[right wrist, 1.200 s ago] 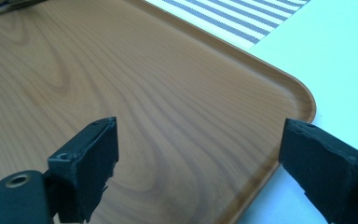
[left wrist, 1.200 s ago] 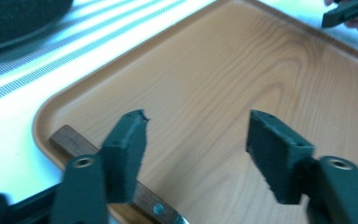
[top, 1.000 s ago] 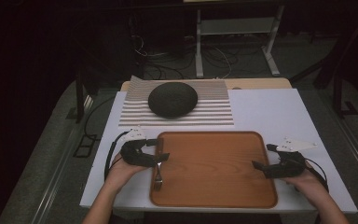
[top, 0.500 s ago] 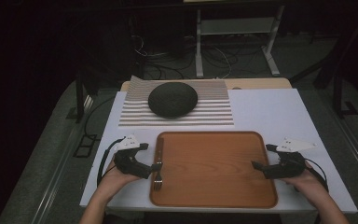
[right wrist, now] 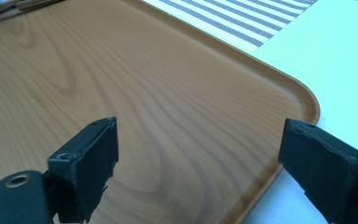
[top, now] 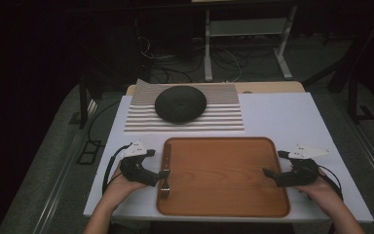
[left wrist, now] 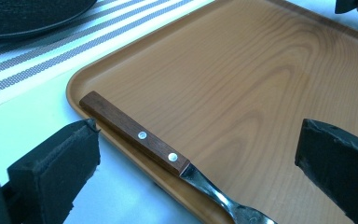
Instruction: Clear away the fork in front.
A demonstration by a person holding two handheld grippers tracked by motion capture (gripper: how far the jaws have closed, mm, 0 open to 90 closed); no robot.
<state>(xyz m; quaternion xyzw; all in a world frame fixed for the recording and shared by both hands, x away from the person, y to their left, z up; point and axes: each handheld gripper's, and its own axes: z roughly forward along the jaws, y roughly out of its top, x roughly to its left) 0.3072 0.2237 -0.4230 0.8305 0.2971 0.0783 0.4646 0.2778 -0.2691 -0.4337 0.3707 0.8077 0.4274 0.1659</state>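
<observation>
Fork (top: 165,174) lying along the near left rim of the wooden tray (top: 224,209), wooden handle pointing far, tines hanging near the tray's near edge; likely to tip off the rim or skid if nudged by a jaw. Left gripper (top: 157,176) level just left of the fork, jaws freshly spread wide, gripping nothing. Right gripper (top: 269,171) low at the tray's right edge, jaws wide apart, empty.
</observation>
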